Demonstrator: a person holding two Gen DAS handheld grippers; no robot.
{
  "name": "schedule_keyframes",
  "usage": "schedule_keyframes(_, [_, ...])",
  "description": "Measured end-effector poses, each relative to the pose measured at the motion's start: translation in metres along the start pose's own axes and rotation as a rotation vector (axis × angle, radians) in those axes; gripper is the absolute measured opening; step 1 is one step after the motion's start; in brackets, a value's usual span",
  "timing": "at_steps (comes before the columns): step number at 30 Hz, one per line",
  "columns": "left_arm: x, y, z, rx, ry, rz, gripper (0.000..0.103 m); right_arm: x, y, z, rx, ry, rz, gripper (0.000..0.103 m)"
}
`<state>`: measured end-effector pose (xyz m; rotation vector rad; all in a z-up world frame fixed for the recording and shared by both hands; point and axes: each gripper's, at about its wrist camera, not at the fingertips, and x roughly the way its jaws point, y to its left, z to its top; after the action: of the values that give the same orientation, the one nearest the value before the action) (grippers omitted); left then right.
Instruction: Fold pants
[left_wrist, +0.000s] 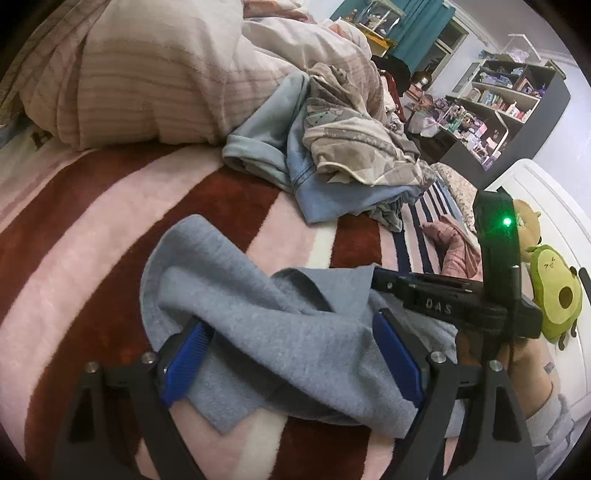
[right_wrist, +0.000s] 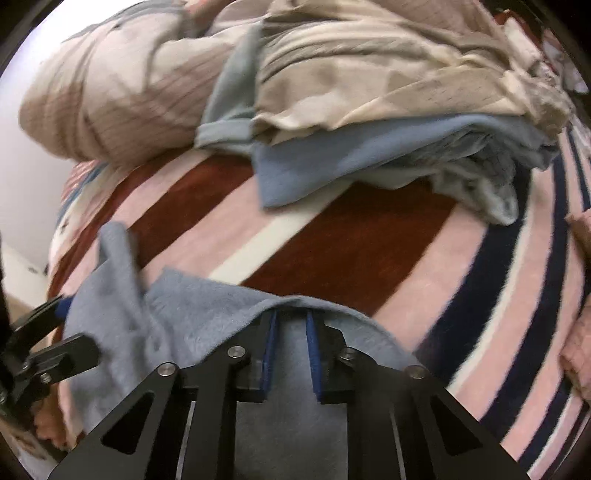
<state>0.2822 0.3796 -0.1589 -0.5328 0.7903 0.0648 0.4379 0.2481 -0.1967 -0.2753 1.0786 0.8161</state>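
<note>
Left wrist view: the left gripper (left_wrist: 291, 354) has its blue-padded fingers (left_wrist: 186, 363) spread wide, and the grey pants (left_wrist: 258, 332) lie rumpled between and over them on the striped blanket (left_wrist: 92, 240) that covers the bed. The cloth drapes across the gap – nothing is pinched there. At 3 o'clock the right gripper (left_wrist: 384, 280) reaches in from the side, its tip touching the pants' edge; from here I cannot tell how its fingers stand. A bare hand (left_wrist: 524, 354) grips its handle at 4 o'clock.

Toward 12 o'clock sits a heap of laundry (left_wrist: 332, 155), light blue under beige, and at 11 o'clock a bundled striped duvet (left_wrist: 147, 85). An avocado plush toy (left_wrist: 554, 291) leans at 3 o'clock, with a cluttered shelf (left_wrist: 509, 99) at 2 o'clock.

Right wrist view: the right gripper (right_wrist: 290, 321) has its fingers (right_wrist: 271, 354) drawn narrow with a small gap between the blue pads, their tips tucked under a fold of the pants (right_wrist: 177, 314) – whether cloth is actually clamped at the hidden tips I cannot tell. The left gripper (right_wrist: 55, 314) shows at 9 o'clock, against the same garment. The laundry heap (right_wrist: 369, 155) lies at 12 o'clock.
</note>
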Motion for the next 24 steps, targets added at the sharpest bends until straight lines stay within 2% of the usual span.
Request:
schedule_keyframes(2, [-0.002, 0.001, 0.001, 0.000, -0.011, 0.000, 0.085, -0.003, -0.004, 0.003, 0.016, -0.018, -0.014, 0.012])
schedule_keyframes(3, [-0.003, 0.002, 0.001, 0.004, -0.014, 0.007, 0.085, -0.008, -0.005, 0.003, 0.019, -0.029, -0.004, 0.015])
schedule_keyframes(5, [-0.003, 0.003, 0.002, 0.008, -0.015, 0.029, 0.085, -0.017, -0.003, 0.000, 0.001, -0.033, 0.038, 0.016])
schedule_keyframes(8, [-0.003, 0.008, 0.003, -0.017, -0.020, 0.024, 0.085, -0.027, 0.008, -0.012, -0.051, 0.009, 0.119, 0.015])
schedule_keyframes(10, [-0.004, 0.009, 0.005, -0.027, -0.026, 0.024, 0.085, -0.030, 0.019, -0.022, -0.104, 0.031, 0.106, 0.015])
schedule_keyframes(13, [-0.003, 0.009, 0.005, -0.020, -0.024, 0.045, 0.085, -0.035, 0.027, -0.033, -0.100, 0.038, 0.132, 0.016])
schedule_keyframes(15, [-0.003, 0.011, 0.005, -0.024, -0.022, 0.047, 0.085, -0.049, 0.034, -0.045, -0.107, 0.012, 0.170, 0.027])
schedule_keyframes(16, [-0.003, 0.011, 0.005, -0.025, -0.023, 0.044, 0.085, -0.056, 0.037, -0.051, -0.113, -0.004, 0.178, 0.043])
schedule_keyframes(17, [-0.005, 0.012, 0.005, -0.026, -0.025, 0.040, 0.085, -0.062, 0.040, -0.057, -0.120, -0.019, 0.185, 0.052])
schedule_keyframes(19, [-0.007, 0.012, 0.004, -0.024, -0.029, 0.038, 0.085, -0.075, 0.047, -0.067, -0.157, -0.033, 0.193, 0.053])
schedule_keyframes(22, [-0.010, 0.012, 0.001, -0.013, -0.027, 0.040, 0.085, -0.082, 0.060, -0.084, -0.251, -0.016, 0.177, 0.064])
schedule_keyframes(24, [-0.011, 0.010, -0.001, -0.002, -0.027, 0.046, 0.085, -0.077, 0.072, -0.093, -0.332, -0.005, 0.110, 0.066])
